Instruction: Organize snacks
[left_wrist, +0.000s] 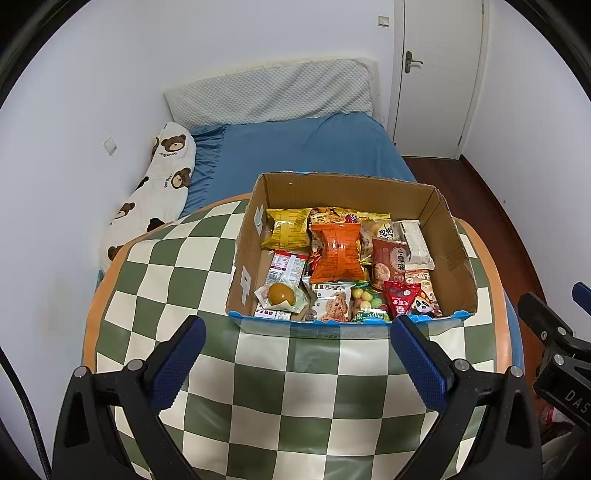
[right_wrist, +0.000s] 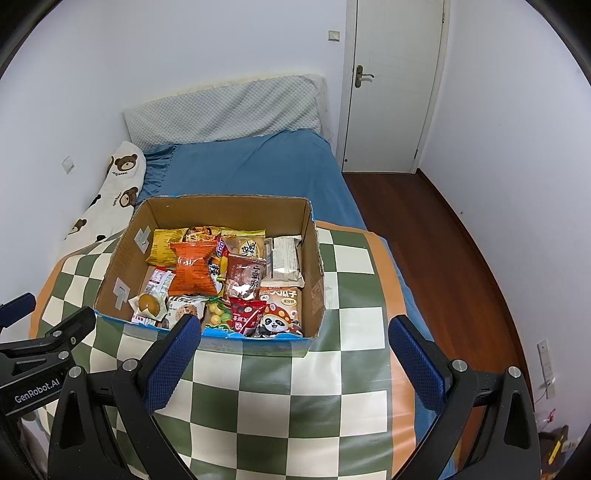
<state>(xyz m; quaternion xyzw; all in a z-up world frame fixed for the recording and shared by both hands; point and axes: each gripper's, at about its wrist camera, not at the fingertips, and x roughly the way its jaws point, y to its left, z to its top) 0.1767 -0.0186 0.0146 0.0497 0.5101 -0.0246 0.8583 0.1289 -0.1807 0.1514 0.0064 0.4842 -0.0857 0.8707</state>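
The snacks (left_wrist: 336, 258) lie heaped in an open cardboard box (left_wrist: 458, 254) on the checkered counter (left_wrist: 295, 387), with the orange bag (right_wrist: 192, 271) topmost. The left gripper (left_wrist: 297, 350) and right gripper (right_wrist: 293, 350) hover short of the near wall, fingers (right_wrist: 173, 363) spread and empty. Risk: overlapping glossy packets may slip or lift together when pinched.

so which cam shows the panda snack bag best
The right wrist view: the panda snack bag lies face up in the cardboard box's near right corner, its whole cartoon showing. In the left wrist view the panda snack bag is mostly cut off by the near wall and the left tongs' right finger.
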